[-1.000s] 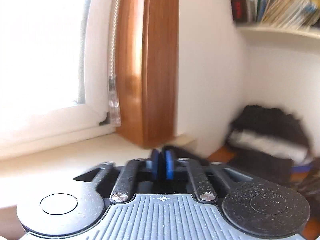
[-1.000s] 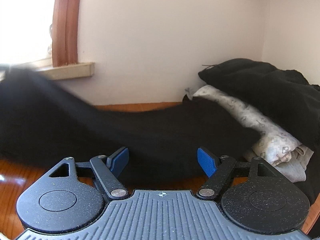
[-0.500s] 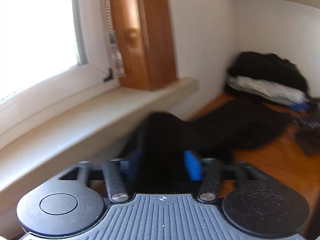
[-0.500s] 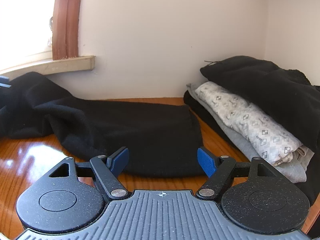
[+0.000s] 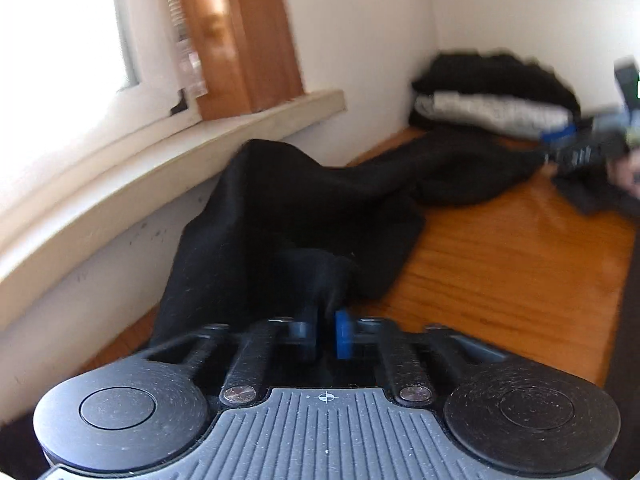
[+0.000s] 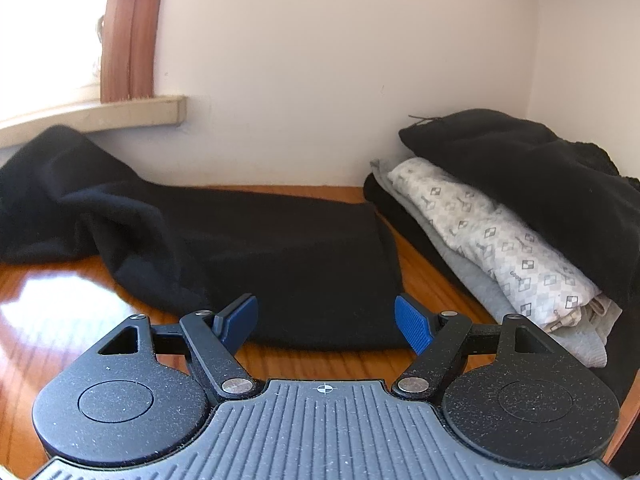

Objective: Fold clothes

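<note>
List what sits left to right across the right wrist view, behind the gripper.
Window frame → sill → black garment on the table → folded stack.

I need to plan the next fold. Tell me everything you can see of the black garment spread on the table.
The black garment is soft, matte, fleece-like fabric, lying long and rumpled across the wooden table. One end bunches up against the wall under the windowsill. The left gripper is closing on a fold of it. Its other end lies flat beside the folded stack.
</note>
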`<state>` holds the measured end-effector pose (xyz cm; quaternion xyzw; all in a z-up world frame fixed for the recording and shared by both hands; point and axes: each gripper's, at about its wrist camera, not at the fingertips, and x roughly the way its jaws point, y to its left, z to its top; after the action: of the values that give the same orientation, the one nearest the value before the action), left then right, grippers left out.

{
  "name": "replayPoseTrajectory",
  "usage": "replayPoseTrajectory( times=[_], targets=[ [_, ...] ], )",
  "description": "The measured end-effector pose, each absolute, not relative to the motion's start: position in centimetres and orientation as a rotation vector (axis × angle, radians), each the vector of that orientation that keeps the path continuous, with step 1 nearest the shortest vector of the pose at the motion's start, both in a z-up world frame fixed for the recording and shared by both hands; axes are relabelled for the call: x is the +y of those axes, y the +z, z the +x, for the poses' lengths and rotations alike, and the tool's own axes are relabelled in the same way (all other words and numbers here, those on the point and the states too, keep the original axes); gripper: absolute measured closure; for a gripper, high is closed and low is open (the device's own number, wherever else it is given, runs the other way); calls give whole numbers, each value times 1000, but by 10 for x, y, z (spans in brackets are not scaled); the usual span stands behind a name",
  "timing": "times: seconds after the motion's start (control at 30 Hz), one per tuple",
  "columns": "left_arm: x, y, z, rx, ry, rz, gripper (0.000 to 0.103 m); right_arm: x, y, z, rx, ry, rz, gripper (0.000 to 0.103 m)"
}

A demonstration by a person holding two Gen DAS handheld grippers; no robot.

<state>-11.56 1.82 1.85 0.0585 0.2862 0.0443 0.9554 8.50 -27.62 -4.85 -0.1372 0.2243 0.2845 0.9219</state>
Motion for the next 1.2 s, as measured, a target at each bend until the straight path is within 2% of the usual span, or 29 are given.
replayPoseTrajectory(
  times=[0.17,0.4,0.57,0.63,0.73,0.93,1.0,1.03,1.07,1.2],
  targets=[
    [46,24,-134,520,84,24,94,-270,-53,85,518,442,-379,27],
    [43,21,-136,505,69,38,94,-323,-51,79,589,344,-334,25],
    [39,20,-139,487,59,55,94,-335,-41,71,572,378,-323,25],
    [37,22,-140,474,46,62,94,-326,-38,76,586,432,-253,26],
    [32,23,-142,455,33,82,94,-320,-35,102,667,487,-34,34],
    [26,23,-141,452,25,107,94,-301,-44,149,760,417,125,37],
    [25,23,-141,452,23,114,94,-292,-45,154,754,406,89,46],
    [24,24,-141,453,21,117,94,-288,-45,155,749,403,62,75],
    [24,27,-141,453,19,119,94,-287,-46,154,746,408,45,93],
    [21,43,-143,443,-4,119,94,-294,-31,147,685,453,13,93]
  ],
)
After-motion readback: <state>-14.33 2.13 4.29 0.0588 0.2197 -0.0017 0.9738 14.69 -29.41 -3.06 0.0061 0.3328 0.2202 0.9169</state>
